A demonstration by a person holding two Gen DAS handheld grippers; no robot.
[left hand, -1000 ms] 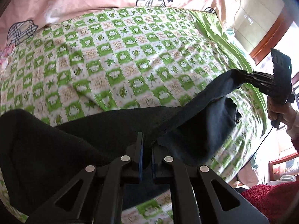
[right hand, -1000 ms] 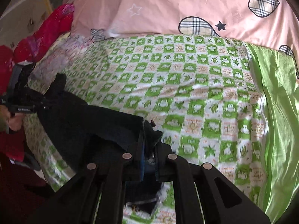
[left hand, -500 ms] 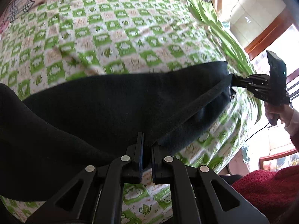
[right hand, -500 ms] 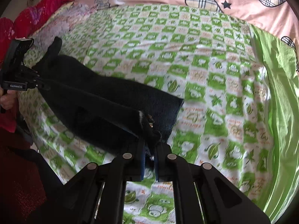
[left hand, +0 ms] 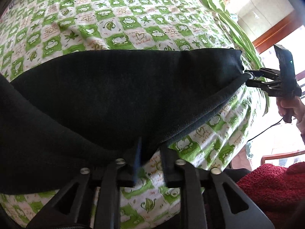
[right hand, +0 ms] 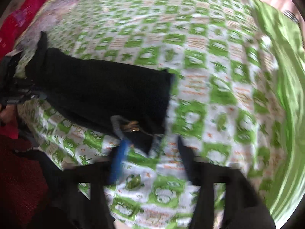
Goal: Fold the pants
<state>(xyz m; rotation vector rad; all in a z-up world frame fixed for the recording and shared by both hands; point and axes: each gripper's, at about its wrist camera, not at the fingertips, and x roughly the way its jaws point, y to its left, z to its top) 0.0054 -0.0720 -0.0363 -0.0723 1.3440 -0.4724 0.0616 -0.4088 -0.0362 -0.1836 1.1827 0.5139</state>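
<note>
Pants: black pants (left hand: 118, 95) lie spread flat across the green-and-white checked bedsheet (left hand: 118, 19), running sideways near the bed's front edge; in the right wrist view the same dark cloth (right hand: 106, 93) stretches from the far left toward the middle, its buttoned waist end nearest that camera
Left gripper: left gripper (left hand: 149, 152) sits low over the sheet at the near hem of the pants, fingers parted with a strip of checked sheet showing between them; the left finger with its blue pad touches the cloth edge, but the pants are not pinched between the two
Right gripper: from its own camera, right gripper (right hand: 150, 152) has its fingers spread wide, blurred by motion, the waist corner of the pants lying between them on the sheet and not clamped
Right gripper, side on: seen from the left wrist camera, it (left hand: 249, 78) stands at the far end of the pants, fingertips right at the cloth's corner, a hand wrapped around its handle
Sheet border: a plain green border (right hand: 286, 61) runs along the right side of the bed
Other cloth: red fabric (left hand: 270, 187) bunches at the lower right in the left wrist view
</note>
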